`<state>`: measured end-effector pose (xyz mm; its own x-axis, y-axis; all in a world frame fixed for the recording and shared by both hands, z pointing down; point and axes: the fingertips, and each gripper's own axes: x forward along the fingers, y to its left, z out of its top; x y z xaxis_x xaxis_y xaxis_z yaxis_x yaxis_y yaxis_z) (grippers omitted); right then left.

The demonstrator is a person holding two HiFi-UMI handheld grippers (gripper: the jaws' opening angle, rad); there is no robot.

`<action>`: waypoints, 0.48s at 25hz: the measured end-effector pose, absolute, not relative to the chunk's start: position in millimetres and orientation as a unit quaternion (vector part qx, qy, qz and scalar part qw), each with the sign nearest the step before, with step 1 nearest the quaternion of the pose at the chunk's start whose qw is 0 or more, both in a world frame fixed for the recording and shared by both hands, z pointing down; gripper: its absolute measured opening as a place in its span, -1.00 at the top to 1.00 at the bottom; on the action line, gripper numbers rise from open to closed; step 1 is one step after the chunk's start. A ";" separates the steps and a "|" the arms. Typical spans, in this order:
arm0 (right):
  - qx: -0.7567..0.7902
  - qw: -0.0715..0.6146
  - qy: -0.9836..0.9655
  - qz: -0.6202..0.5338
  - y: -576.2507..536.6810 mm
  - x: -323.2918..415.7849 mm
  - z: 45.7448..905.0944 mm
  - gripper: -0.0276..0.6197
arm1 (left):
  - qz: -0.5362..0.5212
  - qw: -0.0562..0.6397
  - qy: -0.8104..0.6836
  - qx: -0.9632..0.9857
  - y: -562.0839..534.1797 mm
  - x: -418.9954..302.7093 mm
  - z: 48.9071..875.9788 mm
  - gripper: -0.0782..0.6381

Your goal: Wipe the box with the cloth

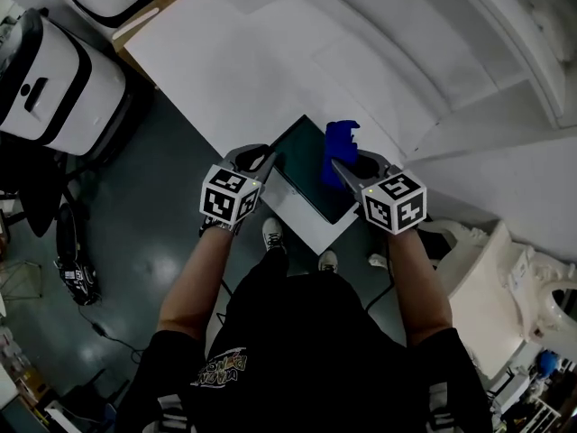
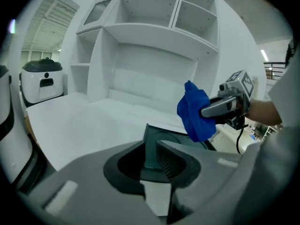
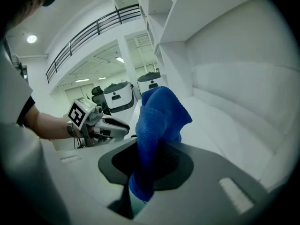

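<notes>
Left tongs (image 1: 266,159): shut on the thin dark wall of the box (image 1: 311,180) at its 9 o'clock side, apparently steadying it.
Right tongs (image 1: 343,167): clamped on the blue cloth (image 1: 341,140), which bunches up past the jaws.
Box: at the near edge of the white table (image 1: 243,52), at 6 o'clock of it, dark face up.
Cloth: at the box's 2 o'clock corner; I cannot tell whether it touches.
Done: both grips look set; no wiped patch shows.
To do: likely all the wiping, by my reading.
Hidden: the box's right side sits behind the cloth, and whether the box rests on the table or overhangs is unclear.
</notes>
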<state>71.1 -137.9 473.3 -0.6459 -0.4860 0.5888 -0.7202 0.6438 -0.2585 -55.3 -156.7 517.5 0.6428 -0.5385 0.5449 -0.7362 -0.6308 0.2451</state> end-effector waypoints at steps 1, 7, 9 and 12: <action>0.346 0.256 -0.872 0.234 -141.6 69.0 476.8 0.61 | 0.225 0.227 -0.359 0.877 -162.2 -55.4 522.8 0.60; 0.332 0.378 -0.855 0.128 -166.4 54.0 498.8 0.61 | 0.260 0.223 -0.322 0.883 -182.4 -49.7 548.4 0.60; 0.316 0.429 -0.843 0.072 -174.6 48.7 504.7 0.61 | 0.262 0.228 -0.311 0.885 -183.8 -48.4 553.7 0.60; 0.287 0.502 -0.816 -0.015 -188.2 46.0 515.9 0.61 | 0.257 0.236 -0.296 0.889 -183.2 -44.2 556.9 0.62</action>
